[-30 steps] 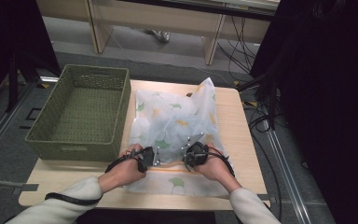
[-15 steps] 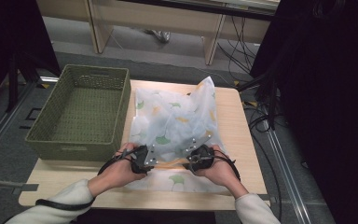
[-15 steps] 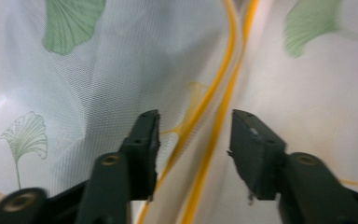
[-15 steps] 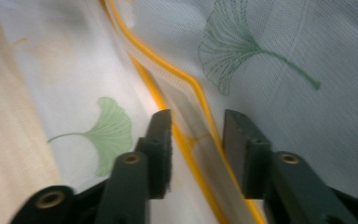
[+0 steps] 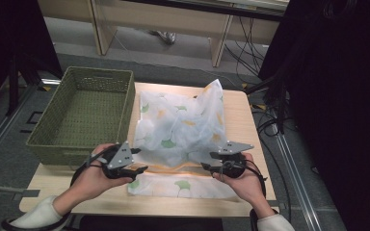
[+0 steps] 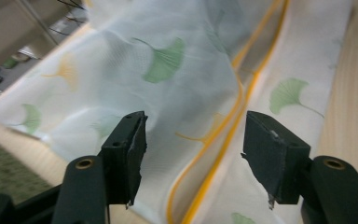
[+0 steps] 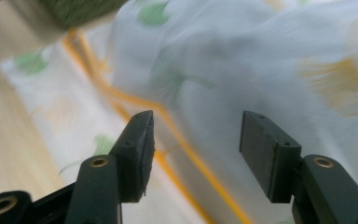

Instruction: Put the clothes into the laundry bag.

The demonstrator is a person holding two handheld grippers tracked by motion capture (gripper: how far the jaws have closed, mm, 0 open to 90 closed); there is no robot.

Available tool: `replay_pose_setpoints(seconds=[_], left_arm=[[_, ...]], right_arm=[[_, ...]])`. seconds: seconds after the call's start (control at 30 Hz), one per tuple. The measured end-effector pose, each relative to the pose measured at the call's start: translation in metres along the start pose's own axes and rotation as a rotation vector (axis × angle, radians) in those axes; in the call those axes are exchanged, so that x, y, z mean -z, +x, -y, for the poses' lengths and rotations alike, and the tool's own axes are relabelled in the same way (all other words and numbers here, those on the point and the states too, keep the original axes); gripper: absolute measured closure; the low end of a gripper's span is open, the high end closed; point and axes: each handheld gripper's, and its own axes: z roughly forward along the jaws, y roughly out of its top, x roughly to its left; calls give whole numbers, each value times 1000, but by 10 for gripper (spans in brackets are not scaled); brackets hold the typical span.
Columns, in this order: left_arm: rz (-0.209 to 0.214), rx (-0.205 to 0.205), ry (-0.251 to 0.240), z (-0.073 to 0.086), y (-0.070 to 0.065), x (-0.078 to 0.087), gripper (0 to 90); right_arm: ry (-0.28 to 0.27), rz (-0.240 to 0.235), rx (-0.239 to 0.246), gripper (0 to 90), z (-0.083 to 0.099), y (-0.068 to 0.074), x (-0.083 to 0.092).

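A white cloth (image 5: 183, 130) printed with green and yellow leaves and edged in orange lies rumpled on the wooden table (image 5: 250, 120), with one corner standing up at the back right. My left gripper (image 5: 142, 168) hovers at the cloth's near left edge and my right gripper (image 5: 207, 166) at its near right, their jaws pointing toward each other. Both pairs of jaws have just been opening. In the left gripper view the left gripper (image 6: 193, 135) stands open above the orange hem (image 6: 223, 135). The right gripper (image 7: 196, 135) is likewise open over the cloth (image 7: 270, 56), with nothing pressed between its pads.
A green woven basket (image 5: 84, 113) sits empty at the table's left, close beside the cloth. Cables (image 5: 270, 125) trail on the floor off the right edge. Desk legs (image 5: 219, 45) stand beyond the far edge.
Both grippers were shut on the cloth near its middle. They have opened, let it go, and drawn apart and back toward the near edge, lifting a little.
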Motion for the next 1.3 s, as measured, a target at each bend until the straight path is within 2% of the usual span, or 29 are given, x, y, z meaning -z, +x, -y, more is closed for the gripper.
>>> replay_pose_setpoints(seconds=[0.03, 0.07, 0.1, 0.13, 0.17, 0.2, 0.23, 0.27, 0.33, 0.37, 0.43, 0.47, 0.6, 0.9, 1.2, 1.3], left_arm=[[-8, 11, -8, 2, 3, 4, 418], [-19, 17, -14, 3, 3, 6, 448], [-21, 12, -8, 5, 3, 8, 477], [-18, 1, 12, 7, 1, 7, 506], [-12, -7, 24, 9, -2, 5, 508], [-5, -11, 43, 12, -4, 2, 508], [4, -16, 58, 13, -5, -1, 508], [15, -22, 75, 15, -7, -4, 509], [28, -23, 97, 18, -8, -9, 509], [28, -24, 101, 18, -8, -9, 508], [28, -22, 107, 19, -8, -10, 506], [26, -20, 106, 19, -8, -10, 504], [16, -8, 109, 21, -5, -9, 504], [-6, 6, 104, 26, -2, -4, 497], [-20, 8, 91, 29, 0, 1, 495], [-29, 4, 80, 28, 1, 1, 493]], right_arm=[[-25, 8, -10, 464, 0, -2, 3], [-55, 29, -42, 473, 0, -5, 7], [-76, 67, -59, 514, 0, -8, 11], [-78, 124, -70, 564, 0, -12, 14], [-47, 209, -106, 609, 2, -17, 18], [-16, 280, -117, 637, 4, -22, 20], [12, 323, -146, 654, 7, -27, 21], [40, 339, -163, 666, 10, -31, 21], [108, 409, -175, 673, 17, -39, 21], [139, 396, -193, 674, 21, -44, 20], [147, 367, -244, 649, 25, -49, 20], [172, 356, -254, 626, 27, -50, 19], [190, 330, -289, 629, 32, -52, 16], [282, 247, -303, 673, 39, -51, 6], [300, 181, -318, 696, 42, -46, 2], [288, 198, -317, 695, 42, -45, 4]])
